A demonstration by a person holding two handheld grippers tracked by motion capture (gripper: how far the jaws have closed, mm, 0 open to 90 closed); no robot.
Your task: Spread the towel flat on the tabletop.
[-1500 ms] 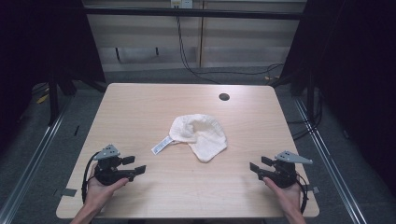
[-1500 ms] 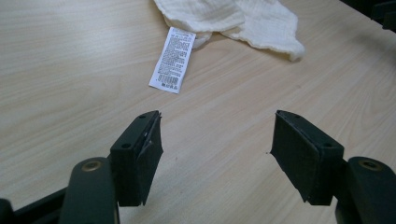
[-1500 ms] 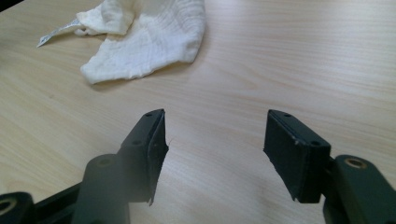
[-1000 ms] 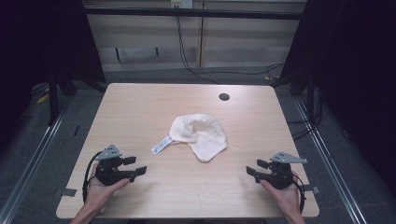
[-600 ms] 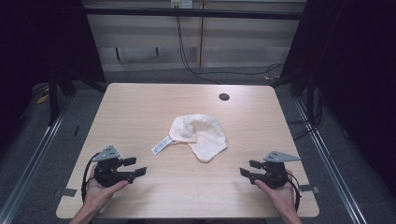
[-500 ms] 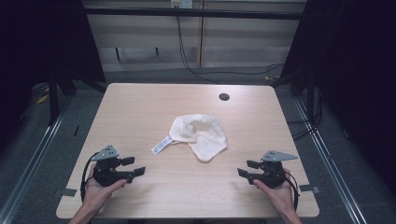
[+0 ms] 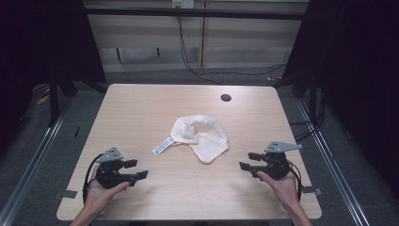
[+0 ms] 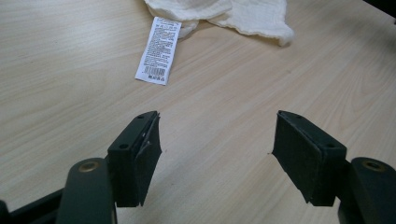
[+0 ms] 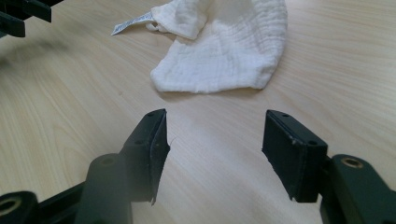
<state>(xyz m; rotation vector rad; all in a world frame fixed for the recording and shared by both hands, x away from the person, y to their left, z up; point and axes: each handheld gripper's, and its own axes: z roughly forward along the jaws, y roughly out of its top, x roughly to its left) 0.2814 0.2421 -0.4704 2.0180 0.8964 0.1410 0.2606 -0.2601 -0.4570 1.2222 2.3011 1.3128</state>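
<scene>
While both hand-held grippers sat low near the front edge of the pale wooden surface (image 7: 141,108), the crumpled white muslin cloth (image 7: 201,137) lay at the surface's middle, well apart from each. A white printed care label (image 7: 163,146) stuck out flat from the cloth's left side, touching the wood. Left hand-held gripper (image 7: 134,169) was to the cloth's front-left, jaws spread wide, nothing between them; in the left gripper view its pads (image 8: 144,154) framed bare wood, label (image 8: 159,50) ahead of them. Right hand-held gripper (image 7: 249,161) was to the cloth's front-right, pointing toward it, jaws spread and just opened a bit further, nothing between them; in the right gripper view the cloth's near corner (image 9: 224,56) lay just beyond the pads (image 9: 156,144), not touching. A small dark round hole (image 7: 226,97) sat behind the cloth, right of it.
</scene>
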